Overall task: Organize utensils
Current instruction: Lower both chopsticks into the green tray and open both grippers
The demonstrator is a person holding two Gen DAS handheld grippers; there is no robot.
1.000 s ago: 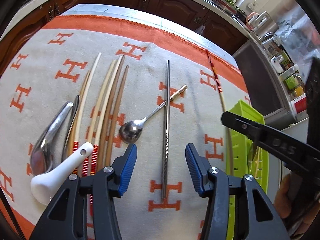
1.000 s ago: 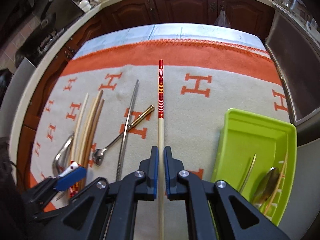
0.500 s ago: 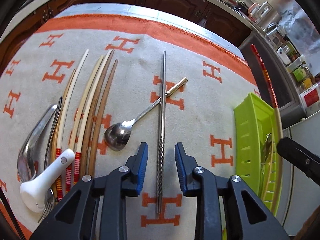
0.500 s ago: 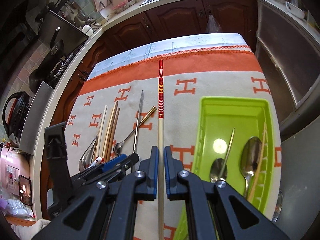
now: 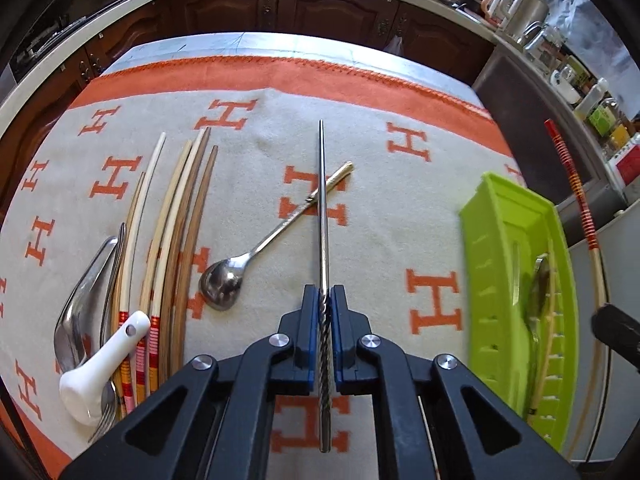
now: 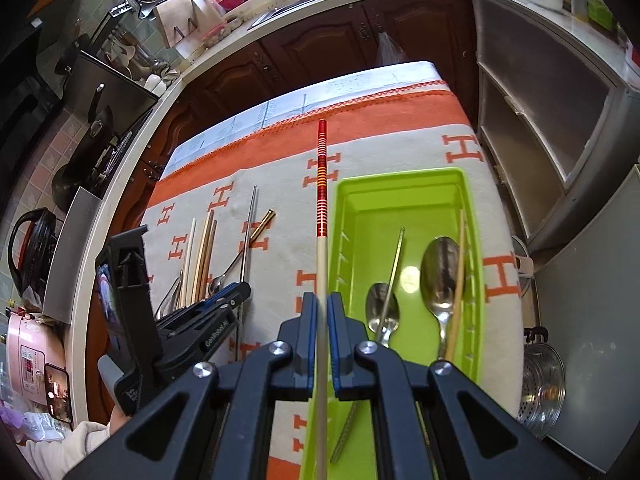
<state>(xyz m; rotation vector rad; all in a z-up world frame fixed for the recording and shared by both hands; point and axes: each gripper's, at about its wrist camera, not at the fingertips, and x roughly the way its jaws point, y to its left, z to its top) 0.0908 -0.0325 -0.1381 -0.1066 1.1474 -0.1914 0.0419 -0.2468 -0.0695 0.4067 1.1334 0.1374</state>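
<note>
one orange-bordered blanket (image 5: pixel 380 128), dark cabinets (image 5: pixel 332 8)

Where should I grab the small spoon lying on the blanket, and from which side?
Grip the spoon on its thin handle between bowl and metal chopstick, from above with fingers across it. It lies flat, and the chopstick crosses the gold end.

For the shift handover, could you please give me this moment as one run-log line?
left gripper: just closed on metal chopstick | right gripper: shut on red-banded chopstick, beside green tray | step: not yet placed
</note>
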